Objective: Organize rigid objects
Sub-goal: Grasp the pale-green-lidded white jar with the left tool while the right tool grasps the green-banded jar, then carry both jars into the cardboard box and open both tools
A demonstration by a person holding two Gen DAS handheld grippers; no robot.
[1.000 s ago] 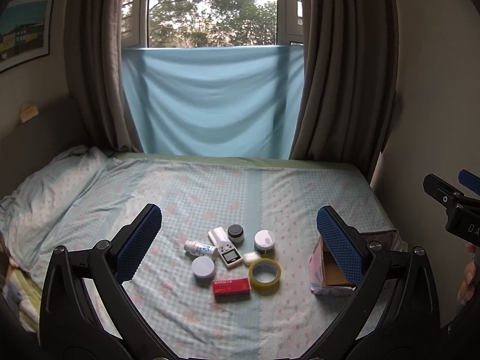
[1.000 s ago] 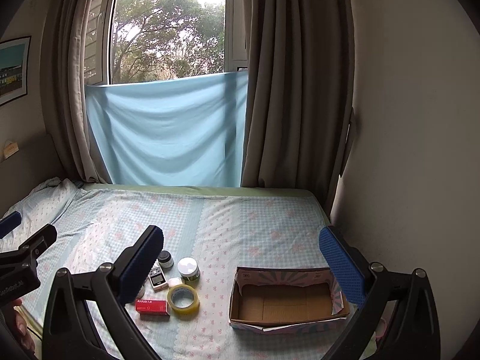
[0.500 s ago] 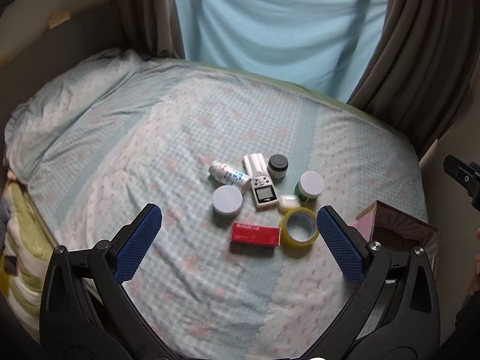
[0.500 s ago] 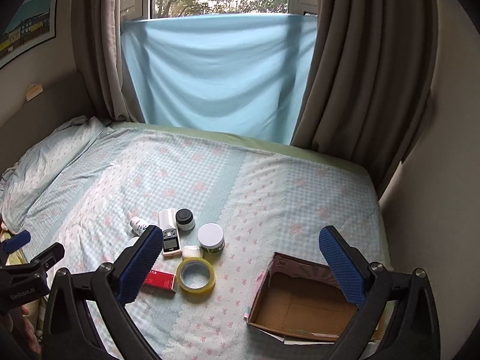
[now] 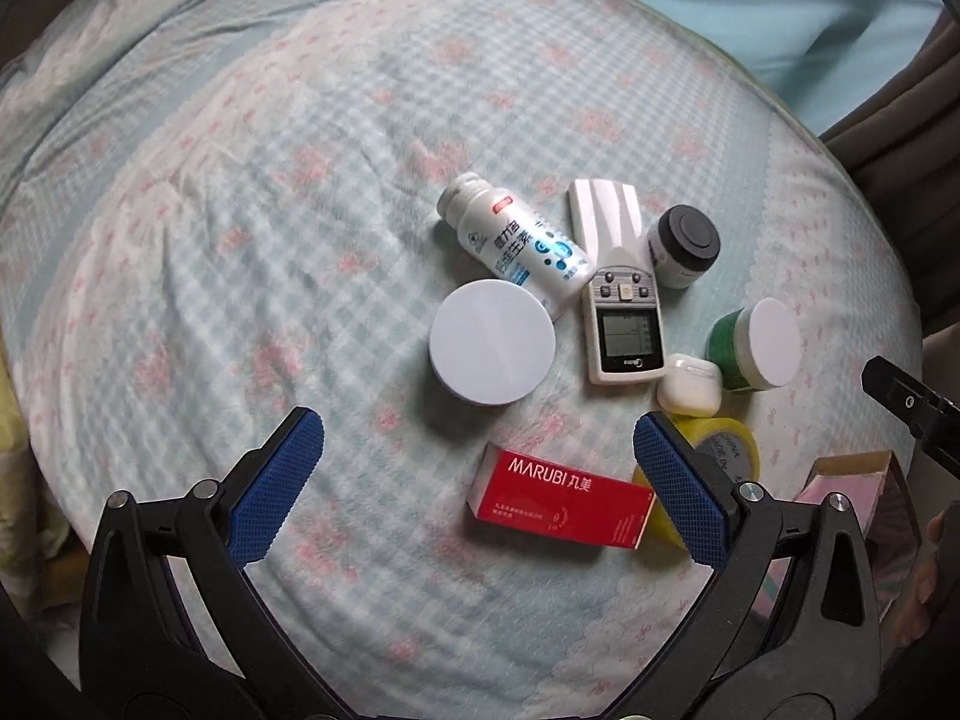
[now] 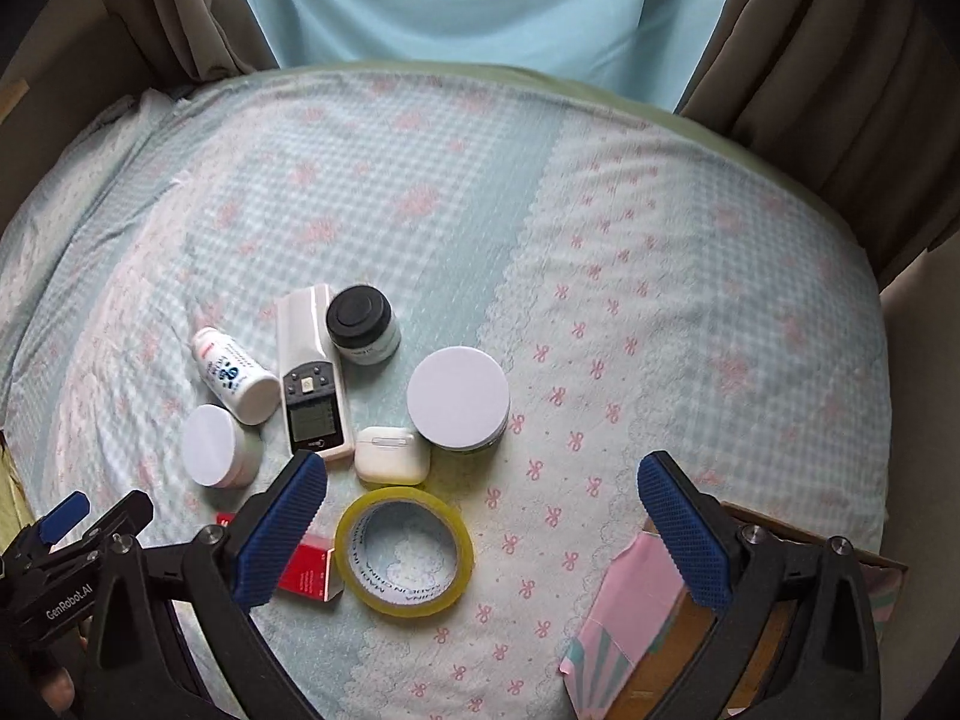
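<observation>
Brown curtains point(image 6: 840, 78), pale blue cloth point(image 6: 480, 6)

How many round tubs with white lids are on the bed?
2. One white-lidded tub sits left of the remote; the other, green-sided tub, sits right of it, behind the tape.

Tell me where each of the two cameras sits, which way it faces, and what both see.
Left wrist: on the left gripper, looking down at the bed over the red box; its open blue fingers show, the right gripper at the right edge.
Right wrist: on the right gripper, looking down near the tape roll and cardboard box; the left gripper shows lower left.
Shared: the remote control, earbud case, jars, bottle.
</observation>
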